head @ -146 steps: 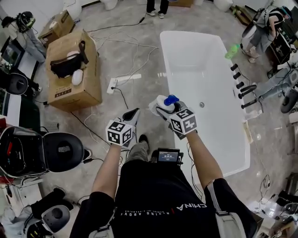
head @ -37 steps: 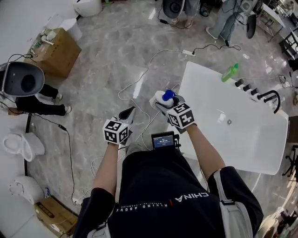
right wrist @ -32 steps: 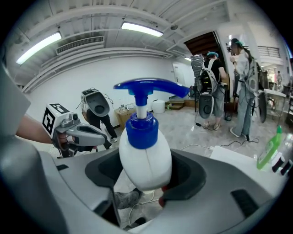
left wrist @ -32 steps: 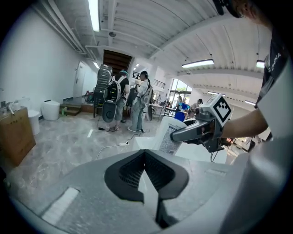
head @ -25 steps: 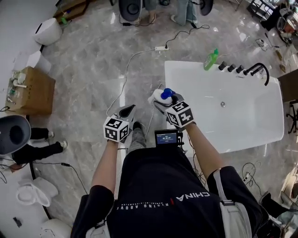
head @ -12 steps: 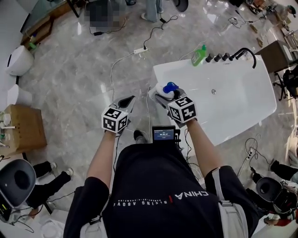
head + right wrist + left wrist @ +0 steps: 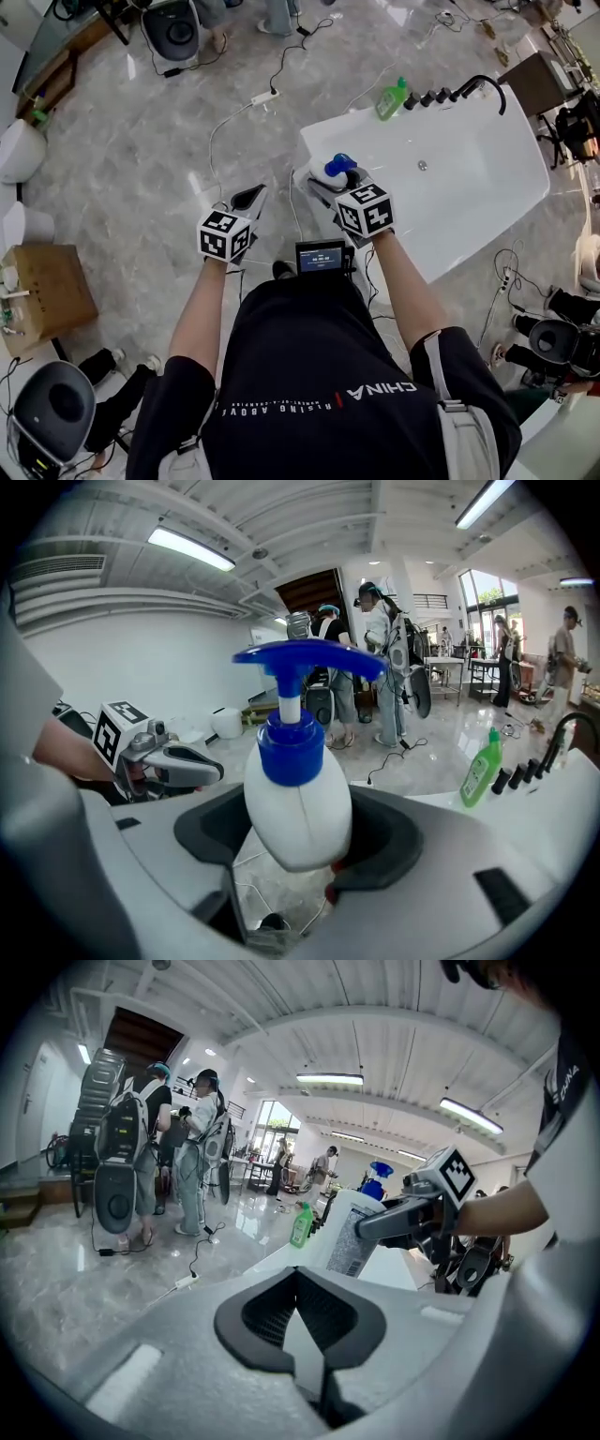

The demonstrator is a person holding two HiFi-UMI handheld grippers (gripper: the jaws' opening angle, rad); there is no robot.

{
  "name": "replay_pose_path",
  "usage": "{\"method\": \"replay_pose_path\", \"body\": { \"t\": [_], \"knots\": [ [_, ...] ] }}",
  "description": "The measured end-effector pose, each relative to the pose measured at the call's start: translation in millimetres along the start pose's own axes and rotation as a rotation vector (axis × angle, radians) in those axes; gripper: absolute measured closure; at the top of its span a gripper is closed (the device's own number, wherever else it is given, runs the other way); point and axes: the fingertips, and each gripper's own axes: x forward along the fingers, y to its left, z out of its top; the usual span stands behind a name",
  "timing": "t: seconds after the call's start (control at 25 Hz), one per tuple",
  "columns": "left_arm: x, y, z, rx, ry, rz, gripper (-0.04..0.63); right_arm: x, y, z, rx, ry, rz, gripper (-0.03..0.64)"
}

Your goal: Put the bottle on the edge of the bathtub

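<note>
Our right gripper (image 7: 330,190) stays clamped, jaws wide, round the white pump bottle (image 7: 298,808). Our left gripper (image 7: 247,199) is closed on nothing. We have walked round the bathtub (image 7: 307,150), so the bottle now hangs over its near rim, ready for lowering. The tub shows only its drain. A green bottle (image 7: 391,99) stands on its far rim.

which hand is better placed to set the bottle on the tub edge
Right: right gripper holds the white plastic blue-pump bottle by the white bathtub rim; left gripper is empty, farther off.
</note>
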Motion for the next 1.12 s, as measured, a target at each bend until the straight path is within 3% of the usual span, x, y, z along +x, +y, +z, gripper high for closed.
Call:
{"method": "replay_pose_path", "body": {
  "t": [0.4,0.84,1.12],
  "knots": [
    [54.3,29.1,11.3,0.005,0.05,-0.044,0.586,32.8,-51.2,-4.6,0.067,0.038,-0.03,0.337],
    [174.2,70.6,48.7,0.018,0.113,-0.1,0.586,98.4,-174.2,4.8,0.096,0.091,-0.082,0.337],
    [262.1,98.6,53.4,0.008,0.154,-0.139,0.586,156.4,-263.8,-17.6,0.07,0.167,-0.151,0.337]
  ]
}}
